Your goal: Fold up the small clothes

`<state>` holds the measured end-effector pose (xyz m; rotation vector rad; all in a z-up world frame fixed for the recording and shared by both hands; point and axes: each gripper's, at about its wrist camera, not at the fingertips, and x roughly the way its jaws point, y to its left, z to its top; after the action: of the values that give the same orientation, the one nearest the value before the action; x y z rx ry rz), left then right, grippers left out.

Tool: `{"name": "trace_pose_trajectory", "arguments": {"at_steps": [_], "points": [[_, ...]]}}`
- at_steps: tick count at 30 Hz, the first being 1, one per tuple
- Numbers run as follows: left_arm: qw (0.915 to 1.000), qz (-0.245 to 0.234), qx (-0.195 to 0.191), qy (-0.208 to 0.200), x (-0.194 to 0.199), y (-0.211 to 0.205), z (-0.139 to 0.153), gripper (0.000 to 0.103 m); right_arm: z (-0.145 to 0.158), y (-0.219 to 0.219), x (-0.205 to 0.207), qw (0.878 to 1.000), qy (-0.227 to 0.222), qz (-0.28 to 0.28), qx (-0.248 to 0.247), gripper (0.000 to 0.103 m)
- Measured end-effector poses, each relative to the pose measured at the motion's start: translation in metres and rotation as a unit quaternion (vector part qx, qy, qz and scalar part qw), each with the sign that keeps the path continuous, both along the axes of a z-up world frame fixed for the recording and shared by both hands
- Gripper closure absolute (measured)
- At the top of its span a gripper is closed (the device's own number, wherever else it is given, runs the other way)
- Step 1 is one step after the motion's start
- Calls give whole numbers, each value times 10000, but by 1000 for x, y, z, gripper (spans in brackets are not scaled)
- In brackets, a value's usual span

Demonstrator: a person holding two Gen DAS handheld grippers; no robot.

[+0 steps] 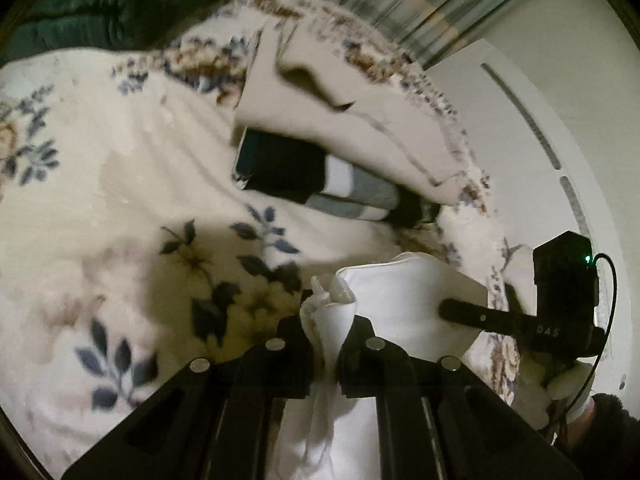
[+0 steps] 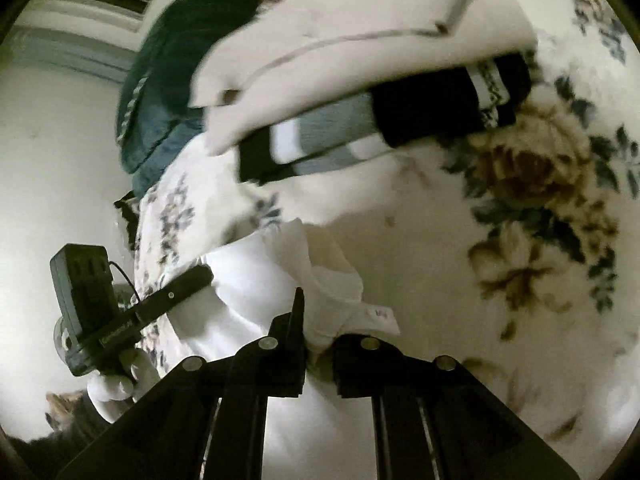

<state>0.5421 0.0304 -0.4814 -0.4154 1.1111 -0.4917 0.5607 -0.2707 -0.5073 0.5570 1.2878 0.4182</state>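
Note:
A small white garment (image 1: 400,300) hangs bunched between both grippers above a floral blanket (image 1: 120,168). My left gripper (image 1: 326,332) is shut on one bunched edge of it. My right gripper (image 2: 318,332) is shut on another edge of the white garment (image 2: 248,280), near a small label. Each gripper shows in the other's view: the right one (image 1: 448,308) at the lower right of the left wrist view, the left one (image 2: 206,274) at the lower left of the right wrist view.
A stack of folded clothes lies further back on the blanket: a cream piece (image 1: 340,92) on top of a black, grey and white striped piece (image 1: 320,184). A dark green quilt (image 1: 120,0) lies beyond. A white wall (image 1: 540,80) borders the bed.

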Motion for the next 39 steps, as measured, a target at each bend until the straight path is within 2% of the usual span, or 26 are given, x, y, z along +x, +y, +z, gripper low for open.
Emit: {"name": "trace_pose_trajectory", "arguments": {"at_steps": [4, 7, 10, 12, 13, 14, 16, 18, 21, 23, 25, 29, 32, 34, 35, 36, 39], "points": [[9998, 6, -131, -144, -44, 8, 30, 96, 30, 1, -39, 9995, -284, 103, -16, 93], [9998, -63, -79, -155, -83, 3, 39, 95, 49, 1, -79, 9989, -432, 203, -15, 93], [9999, -83, -35, 51, -127, 10, 36, 89, 59, 3, -125, 9982, -471, 365, -97, 93], [9994, 11, -33, 330, -158, 19, 27, 75, 56, 6, -159, 9980, -315, 517, -163, 93], [9988, 96, -37, 474, -175, 27, 20, 64, 52, 7, -173, 9980, -221, 563, -186, 91], [9976, 213, -100, 655, -191, 36, 12, 60, 46, 8, -187, 9977, -95, 621, -242, 88], [9929, 484, -146, 1074, -222, 55, -4, 60, 32, 7, -215, 9968, 229, 716, -270, 78], [9887, 664, -115, 1341, -245, 70, -14, 60, 20, 3, -240, 9948, 541, 777, -369, 55], [9830, 990, -128, 1538, -267, 89, -19, 60, 4, -5, -272, 9905, 892, 894, -543, 48], [9827, 1119, -42, 1478, -267, 92, -15, 54, -2, -18, -289, 9896, 1119, 731, -542, 46], [9850, 1121, -39, 1308, -253, 86, -8, 53, -5, -31, -295, 9914, 1183, 395, -399, 46], [9918, 902, 231, 876, -216, 52, -3, 53, -1, -45, -288, 9937, 1038, -408, 119, 46], [9935, 535, 741, 678, -192, 19, -14, 53, 3, -30, -264, 9937, 757, -765, 323, 46], [9887, 261, 1276, 747, -188, 0, -33, 53, -1, -8, -245, 9948, 685, -734, 193, 60], [9868, 199, 1395, 800, -191, -3, -40, 53, -9, 5, -238, 9951, 774, -616, 53, 79], [9845, 147, 1500, 893, -195, -5, -47, 53, -17, 19, -234, 9947, 909, -456, -117, 85], [9799, 67, 1598, 1195, -224, 0, -66, 53, -29, 45, -243, 9926, 1067, -31, -583, 85]]}}
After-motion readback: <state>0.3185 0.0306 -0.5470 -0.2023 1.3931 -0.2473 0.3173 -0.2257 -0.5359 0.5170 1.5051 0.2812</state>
